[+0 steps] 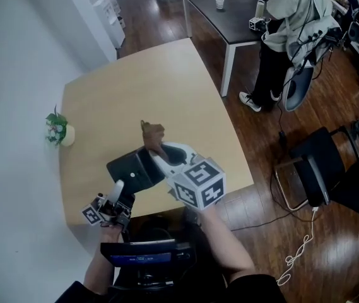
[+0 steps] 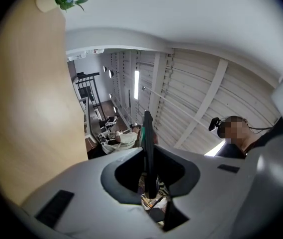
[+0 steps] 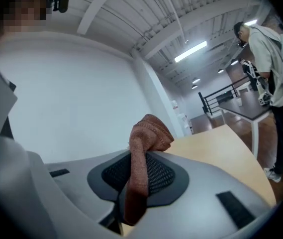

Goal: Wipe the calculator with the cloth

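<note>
The black calculator [image 1: 130, 169] is lifted above the near edge of the wooden table [image 1: 147, 81], tilted. My left gripper [image 1: 122, 193] at the lower left is shut on its near end. In the left gripper view the calculator [image 2: 148, 148] shows edge-on as a thin dark slab clamped between the jaws of my left gripper [image 2: 149, 180]. My right gripper [image 1: 159, 150], with its marker cube, reaches in from the right, shut on the brown cloth [image 1: 152, 133]. The cloth bunches just past the calculator's far end. In the right gripper view the cloth [image 3: 142, 148] stands up out of my right gripper [image 3: 135, 185].
A small potted plant [image 1: 58, 131] sits at the table's left edge by the white wall. A dark table [image 1: 223, 14] with a cup stands behind, and a person [image 1: 293, 27] is beside it. A black chair [image 1: 327, 169] and a white cable [image 1: 296, 254] are on the floor to the right.
</note>
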### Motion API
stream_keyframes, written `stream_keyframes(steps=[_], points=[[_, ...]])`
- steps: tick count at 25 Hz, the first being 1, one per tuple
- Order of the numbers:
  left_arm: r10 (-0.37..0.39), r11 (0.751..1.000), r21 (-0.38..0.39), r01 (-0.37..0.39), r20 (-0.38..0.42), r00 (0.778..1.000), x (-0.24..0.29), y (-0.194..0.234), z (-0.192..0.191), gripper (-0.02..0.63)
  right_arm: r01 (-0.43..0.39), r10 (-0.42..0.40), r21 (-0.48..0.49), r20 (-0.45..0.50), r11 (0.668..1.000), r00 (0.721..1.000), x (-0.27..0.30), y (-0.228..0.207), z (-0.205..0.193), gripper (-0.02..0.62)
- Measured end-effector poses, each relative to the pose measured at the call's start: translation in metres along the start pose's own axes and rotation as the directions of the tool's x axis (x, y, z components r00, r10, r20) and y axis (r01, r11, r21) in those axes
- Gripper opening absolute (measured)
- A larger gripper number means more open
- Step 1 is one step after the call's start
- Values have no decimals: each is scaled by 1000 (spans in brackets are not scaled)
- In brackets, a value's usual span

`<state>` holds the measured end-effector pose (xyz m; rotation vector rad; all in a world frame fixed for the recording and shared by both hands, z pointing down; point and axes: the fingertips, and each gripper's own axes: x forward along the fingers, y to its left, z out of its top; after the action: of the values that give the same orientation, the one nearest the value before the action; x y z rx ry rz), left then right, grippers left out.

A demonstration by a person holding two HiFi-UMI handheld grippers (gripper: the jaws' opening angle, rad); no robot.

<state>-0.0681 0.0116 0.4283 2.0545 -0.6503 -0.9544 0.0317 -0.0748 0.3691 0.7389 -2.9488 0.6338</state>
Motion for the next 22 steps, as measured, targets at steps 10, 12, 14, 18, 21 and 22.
stream_keyframes(steps=[10, 12, 14, 18, 21, 22], points=[[10, 999, -49, -6, 81, 997, -4, 4, 7, 69, 144, -149, -44, -153, 989, 977, -1, -48, -56, 78], [33, 998, -54, -29, 89, 995, -5, 7, 10, 70, 99, -101, -24, -115, 995, 988, -6, -32, -47, 78], [52, 997, -57, -47, 84, 995, -3, 11, 11, 70, 6, -8, -28, -70, 1000, 998, -4, -1, -34, 78], [43, 995, -95, -32, 115, 992, -1, 10, 9, 74, -85, 79, -81, -73, 993, 994, 7, 32, -41, 78], [46, 992, -119, -28, 150, 988, -4, 12, 12, 81, 7, -18, -100, -104, 995, 994, 6, 5, -57, 80], [52, 991, -128, -31, 165, 985, -8, 15, 14, 80, 48, -60, -97, -121, 994, 991, 3, -8, -63, 80]])
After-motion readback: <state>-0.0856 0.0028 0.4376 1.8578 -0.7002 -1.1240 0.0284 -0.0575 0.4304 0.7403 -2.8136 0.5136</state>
